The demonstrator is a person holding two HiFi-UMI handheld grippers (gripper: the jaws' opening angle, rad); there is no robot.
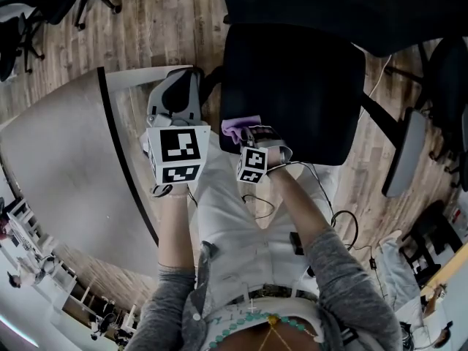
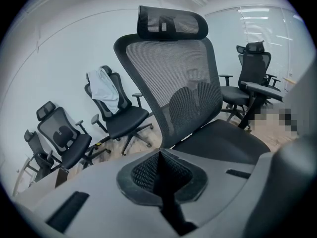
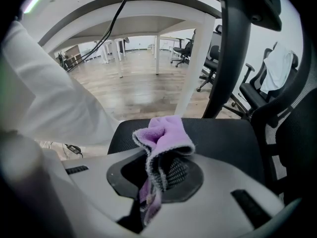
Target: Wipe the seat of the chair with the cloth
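Note:
The black chair seat (image 1: 292,93) lies straight ahead of me in the head view. My right gripper (image 1: 251,136) hangs at the seat's near left edge, shut on a purple cloth (image 1: 240,129). In the right gripper view the cloth (image 3: 166,135) bunches up out of the right gripper (image 3: 158,168), just above the seat (image 3: 223,138); I cannot tell whether it touches. My left gripper (image 1: 175,99) is held left of the seat, shut with nothing in it. The left gripper view shows the left gripper (image 2: 159,155) facing the chair's mesh back (image 2: 173,78) and seat (image 2: 225,143).
A curved white table (image 1: 66,167) stands at my left, its leg (image 3: 193,68) beside the seat. Other office chairs (image 2: 116,113) line the wall, one draped with a white garment (image 2: 105,89). A cable (image 1: 344,221) trails on the wooden floor, and a chair armrest (image 1: 402,152) is at right.

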